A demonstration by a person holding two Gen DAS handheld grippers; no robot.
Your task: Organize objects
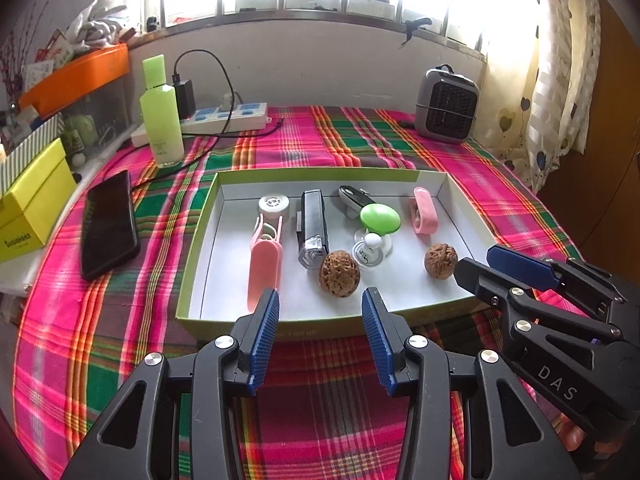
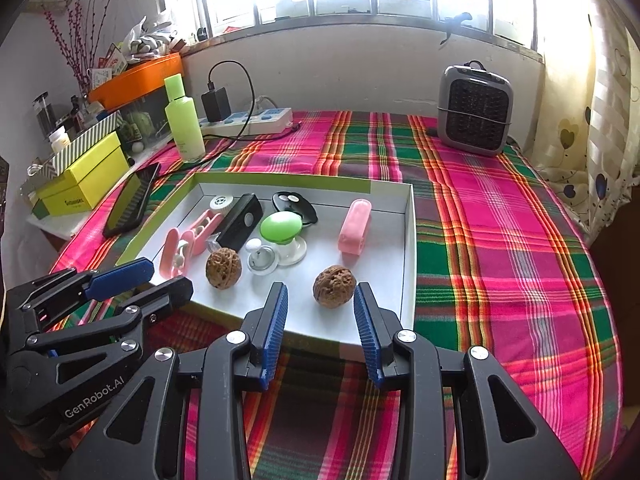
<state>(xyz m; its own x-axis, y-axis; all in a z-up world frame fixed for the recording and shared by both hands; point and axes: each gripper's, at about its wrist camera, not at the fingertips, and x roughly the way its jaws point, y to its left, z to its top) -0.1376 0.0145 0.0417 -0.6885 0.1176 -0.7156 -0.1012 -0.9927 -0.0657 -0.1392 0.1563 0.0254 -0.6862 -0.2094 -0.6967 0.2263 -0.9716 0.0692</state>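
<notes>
we took the shallow box (image 1: 400, 176) with its green rim as our landmark; it sat on the plaid cloth (image 1: 360, 136), and everything to be sorted lay inside it. our left gripper (image 1: 320, 300) hung just outside the near wall, jaws partly apart and holding nothing. the left walnut (image 1: 339, 273) lay just inside that wall, right ahead of the gap between the pads but clear of both. our right gripper (image 2: 320, 294) stood at the near wall too, toward the right corner, likewise partly open and empty; the right walnut (image 2: 334, 286) sat just beyond its tips, in line with the gap and untouched. the pink clip (image 1: 264, 268) lay by the box's left wall, long axis running from near wall to far. the black flashlight (image 1: 313, 229) lay beside it, roughly parallel, lens end toward the near wall. the pink case (image 1: 425, 210) lay by the right wall, also running near to far. the green knob (image 1: 380, 219) sat mid-box.
</notes>
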